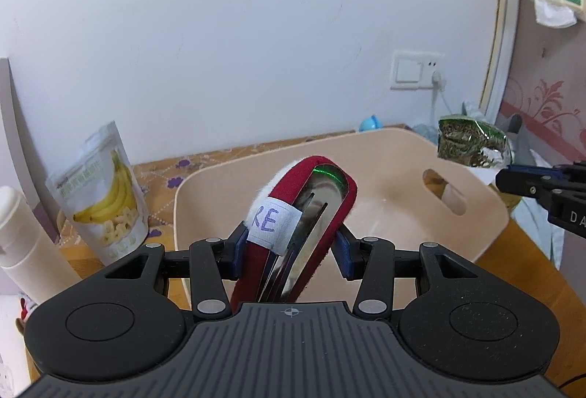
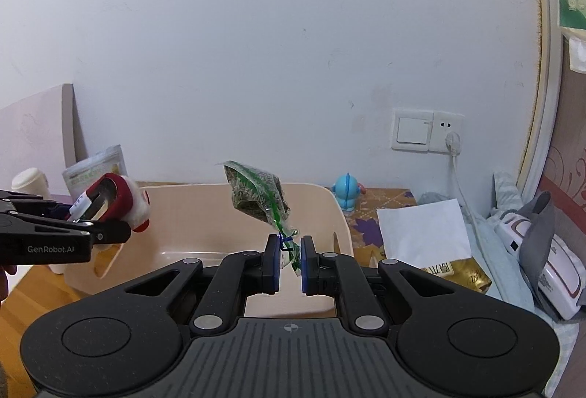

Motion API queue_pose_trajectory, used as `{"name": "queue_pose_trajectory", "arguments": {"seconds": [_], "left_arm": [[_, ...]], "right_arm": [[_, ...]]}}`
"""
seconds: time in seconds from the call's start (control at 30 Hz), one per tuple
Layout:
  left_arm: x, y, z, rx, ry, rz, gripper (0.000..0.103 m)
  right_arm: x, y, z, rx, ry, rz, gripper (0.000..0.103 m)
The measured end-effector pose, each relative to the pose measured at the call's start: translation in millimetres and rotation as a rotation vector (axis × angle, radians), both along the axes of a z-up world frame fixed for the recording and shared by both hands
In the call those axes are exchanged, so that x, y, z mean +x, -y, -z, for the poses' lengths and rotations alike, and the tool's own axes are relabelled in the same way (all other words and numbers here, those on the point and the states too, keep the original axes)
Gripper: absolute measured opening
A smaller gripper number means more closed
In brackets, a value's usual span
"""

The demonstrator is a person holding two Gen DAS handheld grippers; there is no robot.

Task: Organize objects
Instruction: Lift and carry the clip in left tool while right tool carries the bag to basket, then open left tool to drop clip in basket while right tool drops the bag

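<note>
Holding both items over the beige bin (image 1: 366, 148) readies the drop: your left gripper (image 1: 291, 244) clamps the red slipper (image 1: 329, 192), your right gripper (image 2: 289, 266) pinches the green packet (image 2: 256, 196) by its tied neck.

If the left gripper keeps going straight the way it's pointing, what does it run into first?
Most likely the inside of the beige bin. The left gripper, holding the red slipper, points down over the bin's near rim toward its interior, so the floor or far wall comes first; depth is hard to judge.

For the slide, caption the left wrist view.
Left gripper holds a red slipper above the beige tub; banana chips pouch stands left.
</note>
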State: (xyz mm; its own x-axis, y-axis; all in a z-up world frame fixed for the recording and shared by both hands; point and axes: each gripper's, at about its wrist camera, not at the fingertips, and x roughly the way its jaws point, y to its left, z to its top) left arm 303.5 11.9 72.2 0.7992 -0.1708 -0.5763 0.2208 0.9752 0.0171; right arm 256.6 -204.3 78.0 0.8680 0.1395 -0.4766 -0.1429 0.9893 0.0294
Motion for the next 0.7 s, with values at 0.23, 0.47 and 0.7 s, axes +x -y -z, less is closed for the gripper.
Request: {"name": "queue_pose_trajectory", "arguments": {"seconds": [0.23,0.47,0.7], "left_arm": [[23,3,24,0.034,-0.050,-0.024,0.048],[30,6,37,0.041,-0.073,-0.028,0.050],[22,8,27,0.023,-0.025,-0.037,0.077]], "right_arm": [[24,-10,15,-0.037,-0.044,-0.010,0.012],[37,-14,31,-0.037,-0.099,-0.025,0.012],[42,-11,34,-0.023,-0.125,-0.034,0.028]]}}
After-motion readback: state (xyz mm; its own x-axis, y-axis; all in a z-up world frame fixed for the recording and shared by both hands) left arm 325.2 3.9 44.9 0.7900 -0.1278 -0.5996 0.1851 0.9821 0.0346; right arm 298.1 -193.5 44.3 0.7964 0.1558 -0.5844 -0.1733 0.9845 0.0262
